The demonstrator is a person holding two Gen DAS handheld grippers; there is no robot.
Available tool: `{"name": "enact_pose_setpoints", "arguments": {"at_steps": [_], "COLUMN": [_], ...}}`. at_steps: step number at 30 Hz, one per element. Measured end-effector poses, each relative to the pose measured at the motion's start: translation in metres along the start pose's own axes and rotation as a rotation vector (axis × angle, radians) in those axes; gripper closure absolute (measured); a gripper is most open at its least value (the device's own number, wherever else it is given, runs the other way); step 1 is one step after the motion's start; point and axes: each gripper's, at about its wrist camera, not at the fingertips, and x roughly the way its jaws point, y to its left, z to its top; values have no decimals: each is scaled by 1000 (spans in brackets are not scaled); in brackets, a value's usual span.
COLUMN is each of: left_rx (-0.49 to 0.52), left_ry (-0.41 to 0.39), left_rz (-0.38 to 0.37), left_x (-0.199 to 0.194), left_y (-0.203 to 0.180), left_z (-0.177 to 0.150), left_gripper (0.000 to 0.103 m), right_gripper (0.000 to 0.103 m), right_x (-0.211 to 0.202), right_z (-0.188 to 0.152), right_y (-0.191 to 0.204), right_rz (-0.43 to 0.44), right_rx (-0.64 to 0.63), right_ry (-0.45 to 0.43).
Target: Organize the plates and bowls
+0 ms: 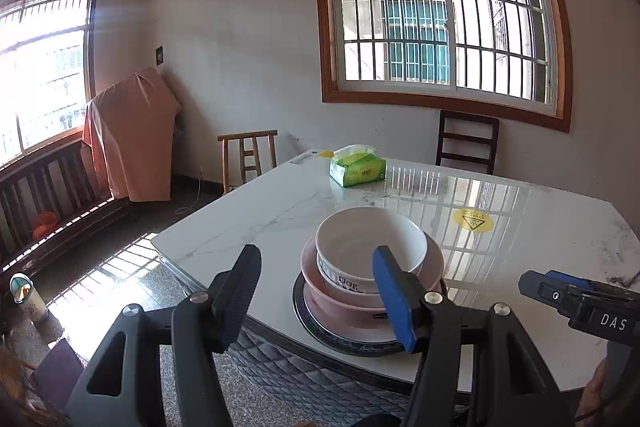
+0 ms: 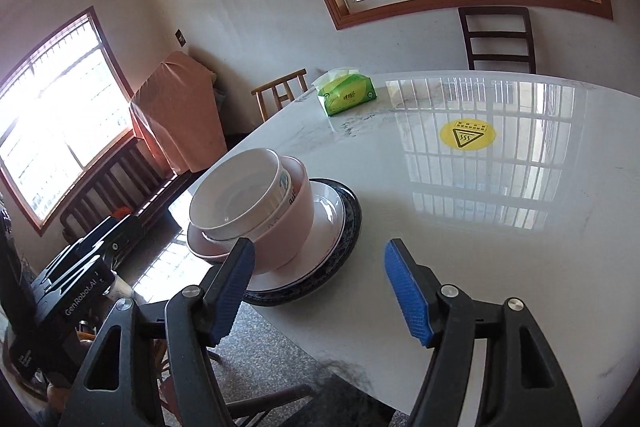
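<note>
White and pink dishes sit in one neat pile near the front left corner of the marble table [image 2: 500,259]. Going from left to right: the left gripper [image 1: 320,291] hangs just off the table edge in front of the pile, spread wide and holding nothing. Next comes the pile itself — a dark-rimmed plate [image 2: 344,251] at the bottom, a white plate [image 2: 324,223] on it, then a pink bowl [image 2: 292,227], and a white bowl [image 2: 236,199] nested on top. To the right of the pile, the right gripper [image 2: 320,291] hovers over bare table, also wide open and empty.

Farther back are a green tissue pack [image 2: 346,95] and a yellow sticker [image 2: 467,134], well apart from the dishes.

I think the job is nearly done or all done — no other plates or bowls can be seen lying around. Maybe only a small nudge is left.
</note>
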Motion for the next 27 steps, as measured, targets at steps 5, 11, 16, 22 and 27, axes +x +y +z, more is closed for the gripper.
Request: {"name": "enact_pose_setpoints", "arguments": {"at_steps": [5,11,16,22,27], "left_rx": [35,26,-3,-37,-39], "left_ry": [-106,-126,-67,-18,-2], "left_rz": [-27,-79,-137,-161,-138], "left_x": [-38,-63,-67,-63,-60], "left_y": [-18,-26,-23,-22,-21], "left_z": [10,21,25,23,20], "left_gripper": [25,18,17,11,11], "right_gripper": [37,34,33,32,31], "right_x": [-19,-37,-42,-46,-48], "right_z": [-9,-16,-24,-33,-39], "right_y": [-10,-12,-11,-18,-22], "right_rz": [-2,4,13,12,8], "right_rx": [19,18,11,36,45], "right_ry": [-37,-79,-80,-79,-76]}}
